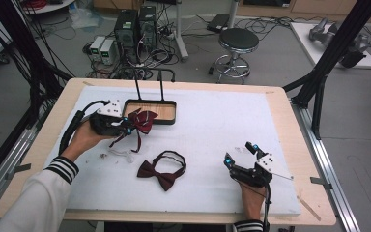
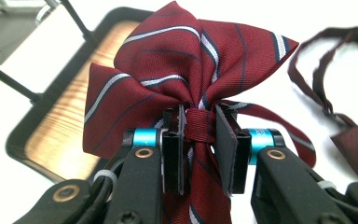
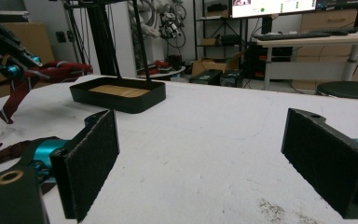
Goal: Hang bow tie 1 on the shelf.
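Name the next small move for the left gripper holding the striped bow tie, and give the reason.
Probably carry it a little further over the tray and lower it. The left gripper is shut on the striped bow tie at its knot, lifted beside the tray's near edge, its strap dangling to the table.

The striped bow tie (image 2: 186, 70) is dark red, with thin white and navy diagonal stripes across its cloth. The second bow tie (image 1: 163, 170) is plain dark maroon, without any pattern, and its strap has the same colour. The tray (image 1: 150, 111) has a black rim and a light brown wooden bottom with visible grain. The left claw (image 2: 199, 140) is black with bright blue metal parts. The surface (image 1: 212, 140) is covered white, with a pale wooden border.
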{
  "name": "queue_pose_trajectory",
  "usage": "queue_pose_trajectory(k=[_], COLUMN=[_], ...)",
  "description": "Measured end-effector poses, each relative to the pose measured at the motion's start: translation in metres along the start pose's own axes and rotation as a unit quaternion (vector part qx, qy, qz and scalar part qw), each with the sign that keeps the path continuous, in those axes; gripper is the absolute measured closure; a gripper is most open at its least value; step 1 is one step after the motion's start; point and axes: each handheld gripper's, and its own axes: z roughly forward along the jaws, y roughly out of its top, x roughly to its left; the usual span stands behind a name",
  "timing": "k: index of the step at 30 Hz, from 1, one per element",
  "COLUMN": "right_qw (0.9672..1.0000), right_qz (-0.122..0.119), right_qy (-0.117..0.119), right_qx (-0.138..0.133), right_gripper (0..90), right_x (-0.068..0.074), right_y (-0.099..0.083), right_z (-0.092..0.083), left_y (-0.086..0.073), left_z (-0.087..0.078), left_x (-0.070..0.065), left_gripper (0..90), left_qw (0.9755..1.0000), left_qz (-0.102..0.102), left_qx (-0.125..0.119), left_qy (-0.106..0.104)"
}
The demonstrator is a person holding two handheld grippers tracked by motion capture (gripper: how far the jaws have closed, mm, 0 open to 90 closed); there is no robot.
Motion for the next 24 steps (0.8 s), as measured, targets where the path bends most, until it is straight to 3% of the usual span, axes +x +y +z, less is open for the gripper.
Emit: queue_pose_trajectory(k=[7, 16, 22, 24], right_qw=[1.0000, 1.0000, 1.0000, 1.0000], right_qz=[0.000, 0.000, 0.001, 0.001], right_qy=[0.000, 0.000, 0.000, 0.000], right_qx=[0.001, 0.000, 0.001, 0.000], right_gripper=[10.3, 10.3, 10.3, 10.3], right_x=[0.000, 0.000, 0.000, 0.000], right_y=[0.000, 0.000, 0.000, 0.000], right_z=[0.000, 0.000, 0.000, 0.000], left_y=[0.003, 0.008, 0.011, 0.013], left_z=[-0.009, -0.019, -0.025, -0.030], left_x=[0.002, 0.003, 0.002, 0.002], left_gripper=[73.5, 73.5, 73.5, 73.6], left_qw=[0.9993, 0.9962, 0.9927, 0.9897], left_qz=[-0.007, -0.023, -0.034, -0.035], left_qx=[-0.027, -0.058, -0.083, -0.103], left_qy=[0.026, 0.061, 0.080, 0.093])
